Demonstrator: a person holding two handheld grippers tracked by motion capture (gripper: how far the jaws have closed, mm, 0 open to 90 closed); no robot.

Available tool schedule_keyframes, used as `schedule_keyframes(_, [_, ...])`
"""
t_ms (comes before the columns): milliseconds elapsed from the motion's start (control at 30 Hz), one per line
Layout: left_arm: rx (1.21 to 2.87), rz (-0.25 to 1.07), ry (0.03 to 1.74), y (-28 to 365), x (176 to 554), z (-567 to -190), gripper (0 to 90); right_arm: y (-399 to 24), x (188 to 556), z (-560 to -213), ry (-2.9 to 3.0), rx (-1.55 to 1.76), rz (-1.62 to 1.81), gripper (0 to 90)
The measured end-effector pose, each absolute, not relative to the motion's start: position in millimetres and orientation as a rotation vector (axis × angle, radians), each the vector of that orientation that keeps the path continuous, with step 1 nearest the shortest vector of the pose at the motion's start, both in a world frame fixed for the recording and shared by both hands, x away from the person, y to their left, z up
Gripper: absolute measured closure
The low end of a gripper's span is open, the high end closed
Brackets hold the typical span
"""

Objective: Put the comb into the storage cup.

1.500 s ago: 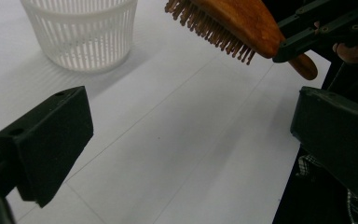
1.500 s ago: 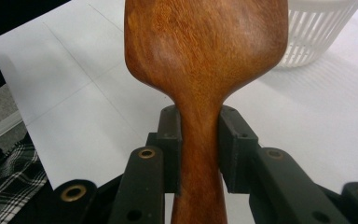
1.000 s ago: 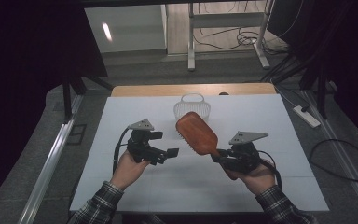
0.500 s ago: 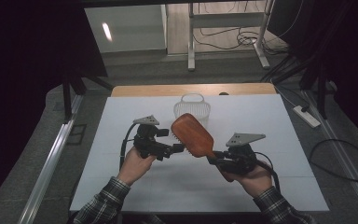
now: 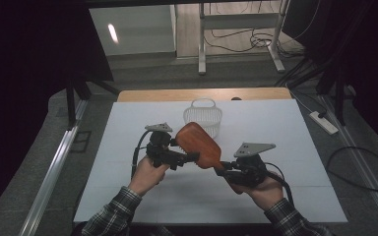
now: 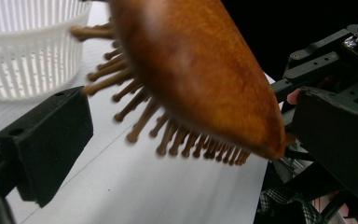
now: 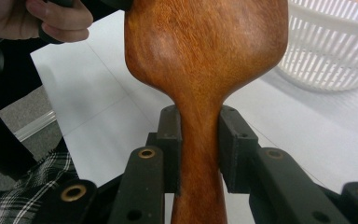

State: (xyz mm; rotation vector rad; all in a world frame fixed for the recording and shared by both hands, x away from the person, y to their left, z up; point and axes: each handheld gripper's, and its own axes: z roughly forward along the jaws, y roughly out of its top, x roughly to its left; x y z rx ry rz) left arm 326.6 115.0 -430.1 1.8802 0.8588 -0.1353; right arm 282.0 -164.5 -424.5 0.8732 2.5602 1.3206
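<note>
My right gripper [image 5: 225, 170] is clamped on the brush [image 5: 199, 145] handle, one pad on each side, as the right gripper view shows. The brush is held above the table [image 5: 295, 147], wooden back up, bristles [image 6: 168, 135] down, its head angled toward the basket [image 5: 203, 117] and just in front of it. My left gripper [image 5: 189, 158] is at the brush's left edge; its jaws are apart and the head lies between them, with no pad on it.
</note>
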Motion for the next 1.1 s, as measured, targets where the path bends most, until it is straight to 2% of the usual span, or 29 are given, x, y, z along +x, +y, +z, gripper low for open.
schedule_keyframes(300, [1.880,-0.172,0.857,110,328,-433,0.2,-157,279,-428,2.575,0.854,1.330,72.4])
schedule_keyframes(500, [1.890,-0.186,0.877,109,329,-434,3.5,-155,278,-430,2.571,0.847,1.323,72.4])
schedule_keyframes(1100, [1.847,-0.356,0.919,115,334,-436,26.6,-153,278,-434,2.579,0.812,1.304,72.4])
